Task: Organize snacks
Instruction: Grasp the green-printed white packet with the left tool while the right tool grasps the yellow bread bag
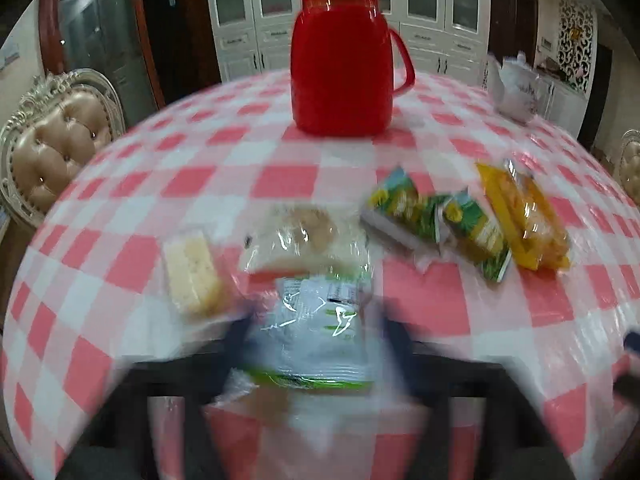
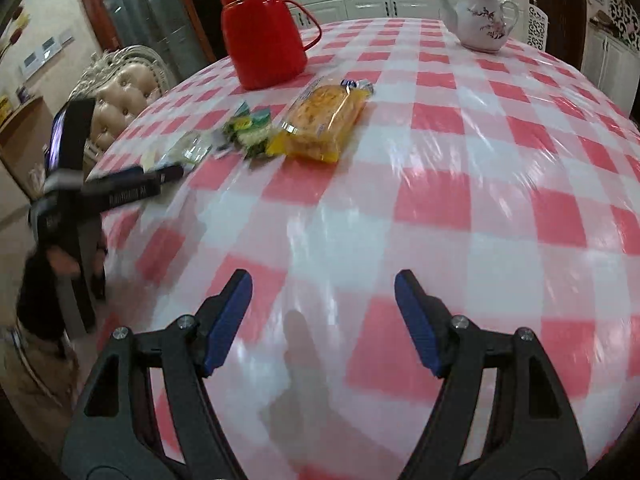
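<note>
In the left wrist view, which is blurred, my left gripper [image 1: 316, 332] has a clear packet with green and white print [image 1: 312, 304] filling the gap between its fingers, and it looks shut on it. Behind it lie a bread packet [image 1: 304, 236] and, to the left, a pale cake slab [image 1: 192, 272]. To the right lie two green-and-yellow packets [image 1: 404, 208] [image 1: 476, 232] and a yellow packet [image 1: 524, 216]. My right gripper [image 2: 324, 320] is open and empty above bare checked tablecloth [image 2: 440, 200], well short of the yellow packet [image 2: 324, 120] and the green packets [image 2: 250, 128].
A red thermos jug [image 1: 340, 68] [image 2: 264, 28] stands behind the snacks. A white teapot [image 2: 484, 20] sits at the table's far right. A padded chair [image 1: 56, 144] stands by the left edge, and white cabinets line the back wall.
</note>
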`<action>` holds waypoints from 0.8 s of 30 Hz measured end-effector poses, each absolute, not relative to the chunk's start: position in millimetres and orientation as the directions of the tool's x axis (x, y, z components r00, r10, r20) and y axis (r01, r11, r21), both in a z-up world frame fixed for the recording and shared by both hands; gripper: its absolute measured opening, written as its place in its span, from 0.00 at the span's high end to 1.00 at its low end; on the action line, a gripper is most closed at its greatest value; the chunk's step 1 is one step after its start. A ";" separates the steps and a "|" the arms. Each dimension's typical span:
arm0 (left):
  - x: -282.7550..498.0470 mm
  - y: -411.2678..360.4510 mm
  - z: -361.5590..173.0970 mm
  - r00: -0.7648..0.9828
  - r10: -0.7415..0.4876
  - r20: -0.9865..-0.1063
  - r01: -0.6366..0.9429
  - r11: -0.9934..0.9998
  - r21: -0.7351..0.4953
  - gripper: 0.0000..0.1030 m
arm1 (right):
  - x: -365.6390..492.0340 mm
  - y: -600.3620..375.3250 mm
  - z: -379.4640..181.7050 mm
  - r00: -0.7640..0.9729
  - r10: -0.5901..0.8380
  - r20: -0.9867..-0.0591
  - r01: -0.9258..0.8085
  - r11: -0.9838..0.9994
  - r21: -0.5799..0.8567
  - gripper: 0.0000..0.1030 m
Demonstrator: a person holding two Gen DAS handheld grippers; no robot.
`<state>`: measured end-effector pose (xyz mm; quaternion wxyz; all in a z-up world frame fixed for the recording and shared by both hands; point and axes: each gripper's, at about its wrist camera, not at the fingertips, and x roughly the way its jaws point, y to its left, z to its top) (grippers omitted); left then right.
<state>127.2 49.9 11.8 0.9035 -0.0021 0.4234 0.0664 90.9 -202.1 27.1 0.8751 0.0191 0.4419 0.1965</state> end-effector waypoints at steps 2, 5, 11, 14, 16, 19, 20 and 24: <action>119.8 47.9 15.8 0.646 0.093 -0.758 -0.097 0.994 0.040 0.57 | 109.8 -197.7 28.0 0.532 0.368 -0.763 -0.308 0.923 0.230 0.26; 112.5 53.8 15.3 0.651 0.028 -0.759 -0.068 0.997 -0.022 0.57 | 144.9 -186.6 30.6 0.550 0.369 -0.749 -0.248 0.929 0.276 0.26; 113.8 65.0 13.5 0.656 -0.032 -0.754 -0.056 0.994 -0.091 0.57 | 210.9 -141.9 38.7 0.591 0.317 -0.742 -0.152 0.947 0.283 0.23; 114.0 65.8 13.4 0.657 -0.041 -0.753 -0.055 0.993 -0.102 0.57 | 236.0 -116.4 25.5 0.563 0.125 -0.817 -0.077 0.992 0.099 0.23; 114.1 67.3 13.0 0.657 -0.049 -0.752 -0.055 0.992 -0.113 0.57 | 244.8 -109.8 13.4 0.545 0.051 -0.837 -0.055 0.998 0.025 0.29; 114.7 68.0 12.5 0.654 -0.053 -0.755 -0.055 0.992 -0.117 0.56 | 231.3 -118.6 16.7 0.582 0.045 -0.812 -0.061 0.998 0.012 0.49; 115.2 67.8 12.1 0.651 -0.051 -0.757 -0.055 0.992 -0.114 0.55 | 221.6 -127.1 19.5 0.578 0.109 -0.808 -0.083 0.994 0.075 0.49; 117.2 66.5 10.8 0.643 -0.049 -0.764 -0.053 0.993 -0.109 0.54 | 170.9 -149.3 33.7 0.615 0.198 -0.763 -0.166 0.979 0.121 0.50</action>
